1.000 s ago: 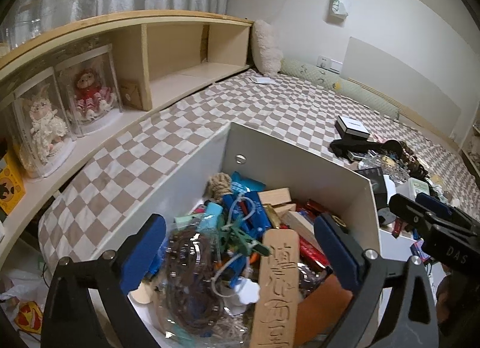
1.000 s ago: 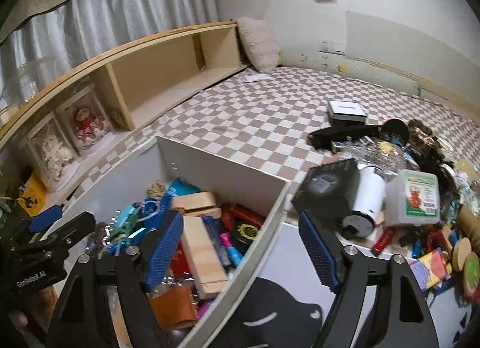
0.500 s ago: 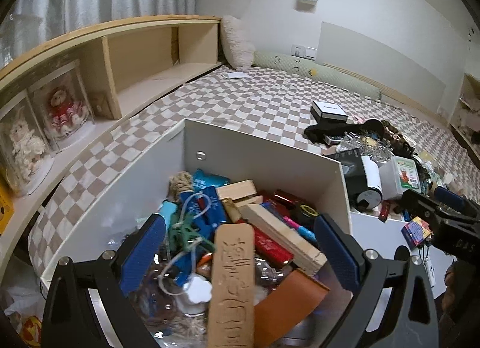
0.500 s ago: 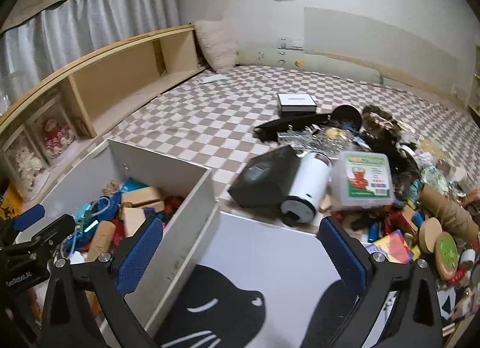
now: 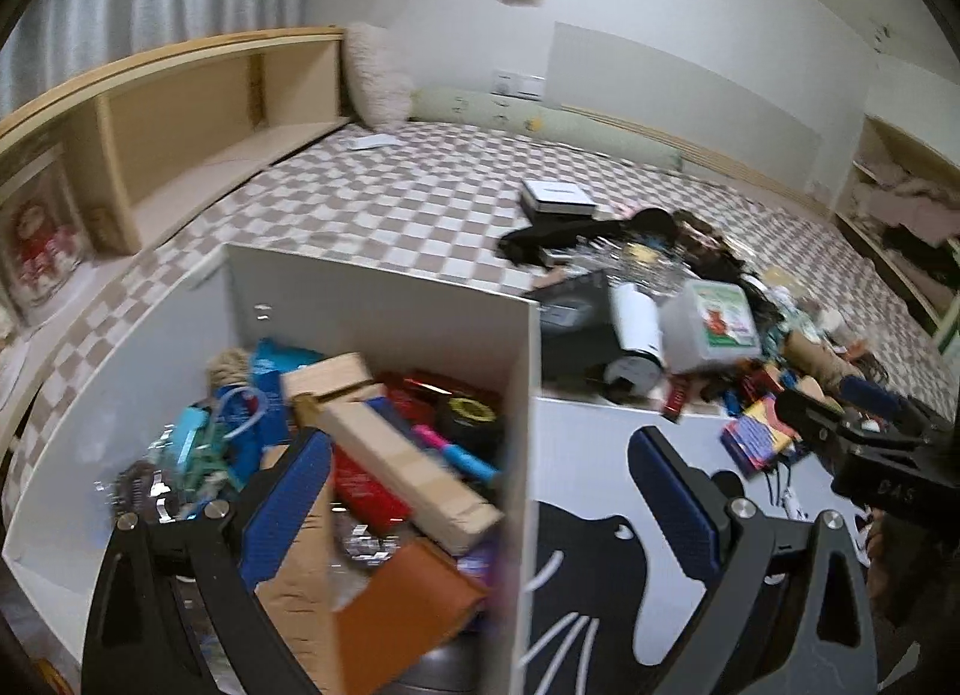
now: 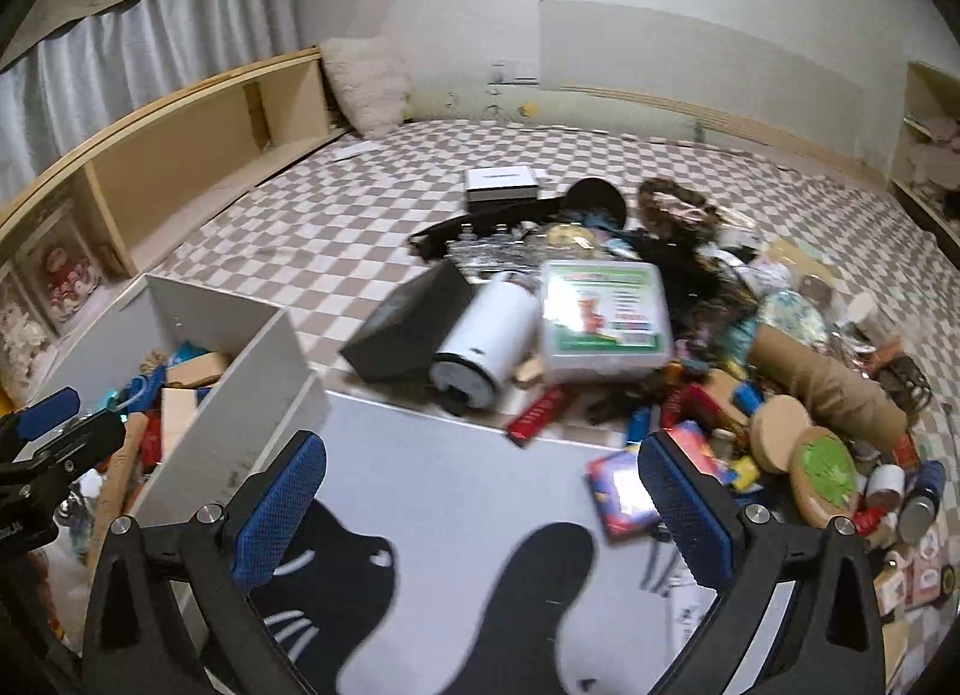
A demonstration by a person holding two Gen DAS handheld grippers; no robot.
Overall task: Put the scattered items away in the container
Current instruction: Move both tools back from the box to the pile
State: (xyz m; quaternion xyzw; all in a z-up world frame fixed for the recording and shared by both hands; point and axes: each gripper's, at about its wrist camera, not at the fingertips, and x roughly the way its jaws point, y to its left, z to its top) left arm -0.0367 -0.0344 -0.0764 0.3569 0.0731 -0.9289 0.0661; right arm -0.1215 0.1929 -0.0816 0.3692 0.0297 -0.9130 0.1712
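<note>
Both tongs swung from container (image 5: 384,299) toward scattered pile (image 6: 690,371), left tongs (image 5: 480,503) released, right tongs (image 6: 480,509) released wider

White open-topped container (image 5: 384,299) (already crammed) on checkered bedding, scattered items (image 6: 690,371) heaped beside.

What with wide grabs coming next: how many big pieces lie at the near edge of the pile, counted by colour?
White: 1, the cylinder
Black: 1, the box
Clear with a green label: 1, the plastic tub
Brown: 1, the cardboard tube
Total: 4
</note>
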